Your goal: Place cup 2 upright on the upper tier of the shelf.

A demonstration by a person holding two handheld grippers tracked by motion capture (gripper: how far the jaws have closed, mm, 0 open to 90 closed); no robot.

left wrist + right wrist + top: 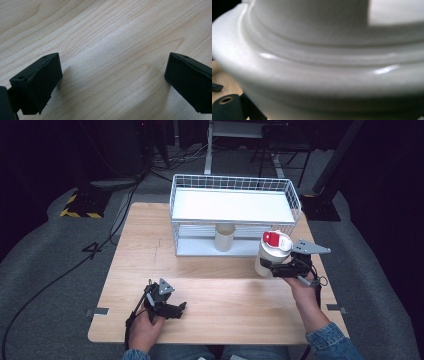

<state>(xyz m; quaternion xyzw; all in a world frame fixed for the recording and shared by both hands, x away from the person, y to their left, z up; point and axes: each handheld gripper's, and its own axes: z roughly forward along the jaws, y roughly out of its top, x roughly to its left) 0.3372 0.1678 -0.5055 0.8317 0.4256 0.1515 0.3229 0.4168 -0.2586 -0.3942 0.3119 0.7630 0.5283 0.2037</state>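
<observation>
Grippers sit at opposite ends of the wooden table (220,295) in the high view, each held in one of the person's hands. The right gripper (280,269) is at the table's right edge, pressed against the lower side of a white container (272,254) that has a red-and-white top; its black jaws reach to either side of the container's body, and the grey three-cornered plate rides above the hand. In the right gripper view the container (324,62) is so close that its glossy, ridged white wall is nearly all one sees, with a bit of black jaw at the lower left corner; the jaws look closed onto it, though their contact faces are hidden. Whether the container's base rests on the wood or hangs just above it cannot be told. It stands just in front of the right end of a white wire basket shelf (235,182), which occupies the far middle of the table. Under the shelf's upper tray a cream cup (225,237) stands upright. The left gripper (176,309) lies near the front edge, well apart from the container; in the left gripper view its two jaws are spread wide over bare wood grain (112,50), holding nothing.
</observation>
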